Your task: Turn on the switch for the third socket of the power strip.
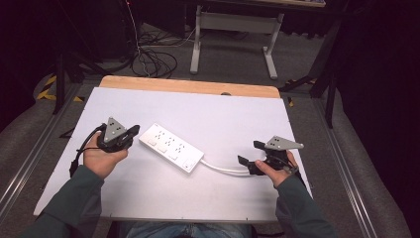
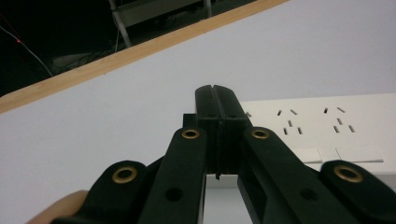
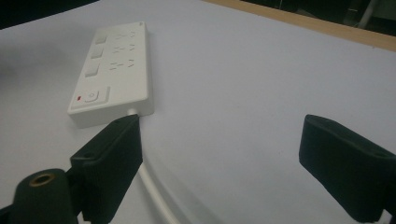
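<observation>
White sheeting covers the bench [image 1: 237, 114], with dark floor and cables beyond. One power strip [image 1: 171, 147] lies near the middle, its single cord [image 1: 223, 168] trailing toward my right tool [image 1: 249, 157]. That tool gapes wide, gripping nothing, the cord just beside one jaw. My left tool [image 1: 132, 133] is pressed closed and empty at the strip's far end, perhaps touching it. I judge the handling barely begun; I count three socket groups.
</observation>
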The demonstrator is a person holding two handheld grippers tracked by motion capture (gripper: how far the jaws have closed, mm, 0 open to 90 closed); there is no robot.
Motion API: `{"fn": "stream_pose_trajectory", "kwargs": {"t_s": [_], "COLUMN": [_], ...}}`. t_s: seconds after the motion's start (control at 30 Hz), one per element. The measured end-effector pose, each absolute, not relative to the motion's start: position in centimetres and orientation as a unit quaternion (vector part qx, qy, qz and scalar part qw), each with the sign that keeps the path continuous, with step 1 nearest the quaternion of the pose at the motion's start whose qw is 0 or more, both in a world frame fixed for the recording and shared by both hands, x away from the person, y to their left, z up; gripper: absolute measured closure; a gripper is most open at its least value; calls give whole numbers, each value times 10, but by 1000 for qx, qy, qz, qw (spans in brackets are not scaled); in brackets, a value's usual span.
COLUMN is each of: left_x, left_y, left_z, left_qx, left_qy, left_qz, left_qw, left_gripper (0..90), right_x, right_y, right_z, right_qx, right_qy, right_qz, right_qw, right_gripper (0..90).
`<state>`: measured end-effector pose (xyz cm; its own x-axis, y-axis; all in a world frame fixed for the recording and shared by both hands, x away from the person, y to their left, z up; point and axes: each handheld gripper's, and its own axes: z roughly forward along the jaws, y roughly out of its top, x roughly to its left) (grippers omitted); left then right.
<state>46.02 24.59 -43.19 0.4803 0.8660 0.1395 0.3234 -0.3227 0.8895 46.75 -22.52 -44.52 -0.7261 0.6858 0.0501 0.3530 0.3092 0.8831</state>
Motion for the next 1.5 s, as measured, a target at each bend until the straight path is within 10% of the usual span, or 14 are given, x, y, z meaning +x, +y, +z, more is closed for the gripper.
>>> {"fn": "stream_pose_trajectory", "kwargs": {"t_s": [1.5], "left_x": [478], "left_y": [218], "left_z": [-450], "left_qx": [809], "left_qy": [363], "left_qz": [269], "left_qw": [376], "left_gripper": [900], "right_x": [467], "right_y": [-224], "right_z": [-444], "right_qx": [329], "right_qy": [790], "right_qz": [489], "right_qw": [171], "right_gripper": [140]}}
